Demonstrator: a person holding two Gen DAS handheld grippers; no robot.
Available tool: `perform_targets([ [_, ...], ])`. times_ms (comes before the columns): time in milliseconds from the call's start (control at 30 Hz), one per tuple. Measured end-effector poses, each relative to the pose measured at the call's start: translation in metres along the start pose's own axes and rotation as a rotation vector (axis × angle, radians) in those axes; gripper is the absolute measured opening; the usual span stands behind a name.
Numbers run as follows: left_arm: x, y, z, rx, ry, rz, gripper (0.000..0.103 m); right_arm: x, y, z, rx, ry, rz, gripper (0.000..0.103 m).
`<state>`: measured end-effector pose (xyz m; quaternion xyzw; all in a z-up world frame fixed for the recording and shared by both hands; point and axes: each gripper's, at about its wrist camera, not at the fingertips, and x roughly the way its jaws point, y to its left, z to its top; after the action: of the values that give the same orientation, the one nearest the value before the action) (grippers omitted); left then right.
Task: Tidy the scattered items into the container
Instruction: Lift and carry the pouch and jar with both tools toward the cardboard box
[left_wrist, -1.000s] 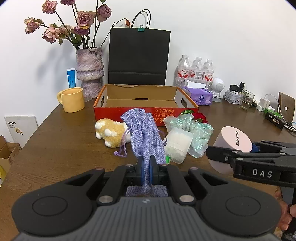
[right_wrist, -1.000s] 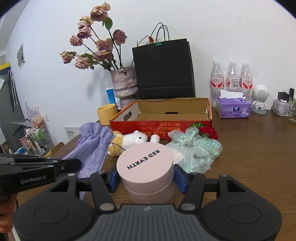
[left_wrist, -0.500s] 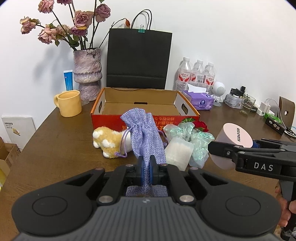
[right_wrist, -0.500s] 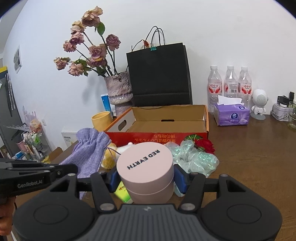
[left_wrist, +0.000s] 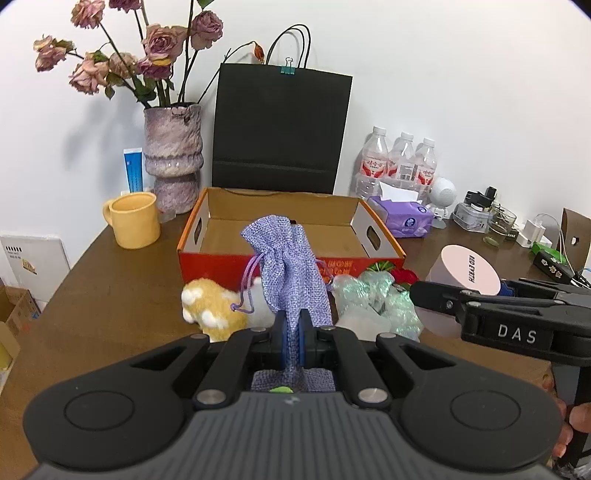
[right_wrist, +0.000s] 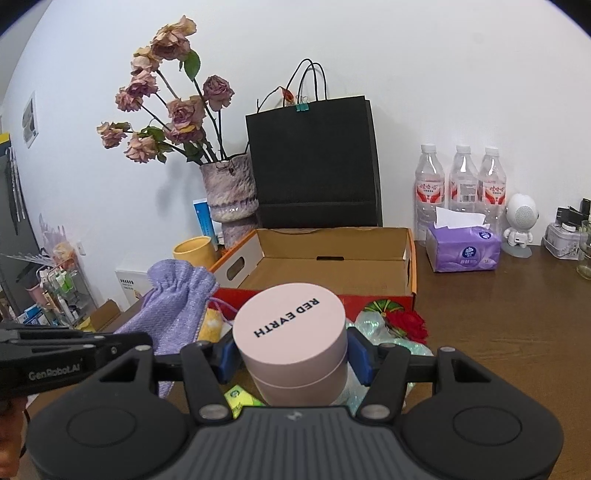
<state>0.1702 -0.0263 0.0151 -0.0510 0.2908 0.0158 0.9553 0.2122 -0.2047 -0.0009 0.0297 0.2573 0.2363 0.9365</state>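
Note:
My left gripper (left_wrist: 292, 328) is shut on a lilac drawstring pouch (left_wrist: 286, 269), which stands up above the table in front of the open red cardboard box (left_wrist: 378, 236). My right gripper (right_wrist: 291, 356) is shut on a round pink jar (right_wrist: 291, 336) marked RED EARTH, held clear of the table and near the box (right_wrist: 412, 266). The jar (left_wrist: 467, 271) and right gripper show at the right of the left wrist view; the pouch (right_wrist: 173, 302) shows at the left of the right wrist view. On the table before the box lie a yellow plush toy (left_wrist: 212, 308), crinkled clear wrapping (left_wrist: 376, 299) and a red rose (right_wrist: 406, 321).
Behind the box stand a black paper bag (left_wrist: 280, 129), a vase of dried roses (left_wrist: 171, 162), a yellow mug (left_wrist: 135, 219), three water bottles (left_wrist: 400, 162), a purple tissue pack (left_wrist: 402, 218) and a small white robot figure (right_wrist: 521, 221). Clutter lines the table's right edge.
Both grippers have risen and moved toward the box with their loads. The box looks closer and is seen more from above; the grips are unchanged.

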Motion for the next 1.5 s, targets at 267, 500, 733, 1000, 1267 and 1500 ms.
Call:
perform_targets([
  [267,0.013,0.005,0.016,-0.034,-0.001,-0.003,0.006,0.014,0.000,0.021,-0.012,0.014,-0.014,0.057],
  [500,0.035,0.016,0.029,-0.063,0.041,0.005,0.006,0.033,0.001,0.038,-0.019,0.048,-0.020,0.057],
  [733,0.057,0.029,0.047,-0.098,0.105,-0.023,0.006,0.058,0.000,0.051,0.003,0.098,-0.009,0.057],
  [1000,0.069,0.028,0.071,-0.055,0.102,-0.012,0.006,0.085,-0.003,0.064,0.009,0.147,-0.027,0.057],
  [1267,0.095,0.029,0.085,-0.075,0.133,-0.012,0.006,0.107,-0.017,0.080,0.035,0.166,-0.073,0.057],
  [1500,0.114,0.033,0.096,-0.120,0.139,0.020,0.006,0.128,-0.019,0.086,0.032,0.195,-0.111,0.057],
])
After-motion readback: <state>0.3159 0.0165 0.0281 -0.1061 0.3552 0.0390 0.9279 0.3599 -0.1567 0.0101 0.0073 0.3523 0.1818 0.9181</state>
